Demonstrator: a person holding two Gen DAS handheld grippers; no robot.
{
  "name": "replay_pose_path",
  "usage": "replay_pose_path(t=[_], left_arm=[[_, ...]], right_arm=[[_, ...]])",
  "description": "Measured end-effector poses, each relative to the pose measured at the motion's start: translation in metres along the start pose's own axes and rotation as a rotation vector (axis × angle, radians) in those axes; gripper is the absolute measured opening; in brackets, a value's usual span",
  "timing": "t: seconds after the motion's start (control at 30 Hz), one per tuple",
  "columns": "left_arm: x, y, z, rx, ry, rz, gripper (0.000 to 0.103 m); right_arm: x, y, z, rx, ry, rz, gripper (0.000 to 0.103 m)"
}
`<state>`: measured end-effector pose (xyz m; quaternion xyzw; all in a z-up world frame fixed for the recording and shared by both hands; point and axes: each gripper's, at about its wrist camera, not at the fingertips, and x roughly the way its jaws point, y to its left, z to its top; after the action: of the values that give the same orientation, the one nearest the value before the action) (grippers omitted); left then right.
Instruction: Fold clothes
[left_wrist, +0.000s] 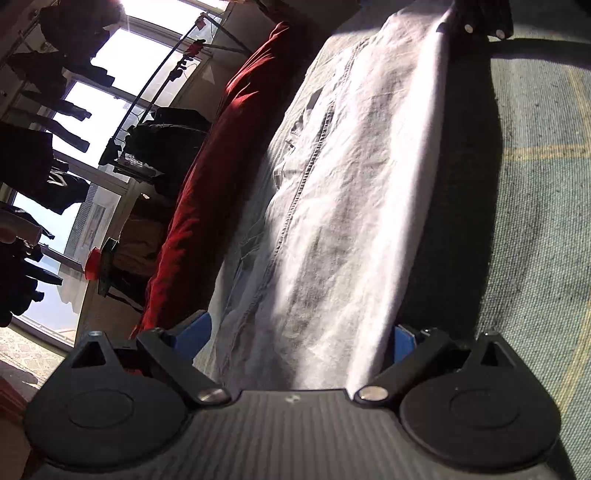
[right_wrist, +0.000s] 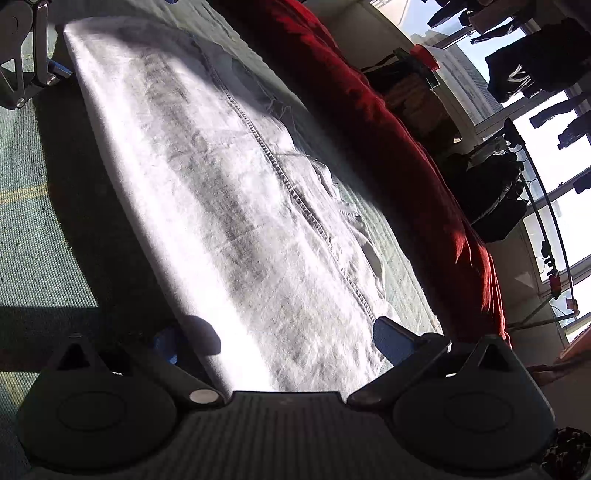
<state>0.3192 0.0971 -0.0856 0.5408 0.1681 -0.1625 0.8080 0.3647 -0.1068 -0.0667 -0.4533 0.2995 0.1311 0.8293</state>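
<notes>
Pale denim garment (left_wrist: 332, 184) between wide-spread fingers of both hand-held grippers: left (left_wrist: 295, 336); right (right_wrist: 273, 339).

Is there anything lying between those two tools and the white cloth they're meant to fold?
Nothing visible does. The white garment runs right in between the fingers of the left tool at one end and the right tool at the other. The red fabric lies beside it, not across it.
</notes>
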Motion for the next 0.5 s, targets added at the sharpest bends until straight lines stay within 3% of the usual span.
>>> replay_pose_path(t=[0.13, 0.37, 0.5], left_arm=[[0.007, 0.003, 0.004, 0.001, 0.015, 0.018, 0.096], [0.020, -0.010, 0.042, 0.044, -0.040, 0.019, 0.096], [0.024, -0.005, 0.031, 0.040, -0.029, 0.024, 0.096]], right_arm=[[0.007, -0.013, -0.014, 0.037, 0.017, -0.019, 0.103], [0.014, 0.012, 0.024, 0.013, -0.083, -0.017, 0.103], [0.020, 0.014, 0.032, -0.007, -0.093, -0.026, 0.103]])
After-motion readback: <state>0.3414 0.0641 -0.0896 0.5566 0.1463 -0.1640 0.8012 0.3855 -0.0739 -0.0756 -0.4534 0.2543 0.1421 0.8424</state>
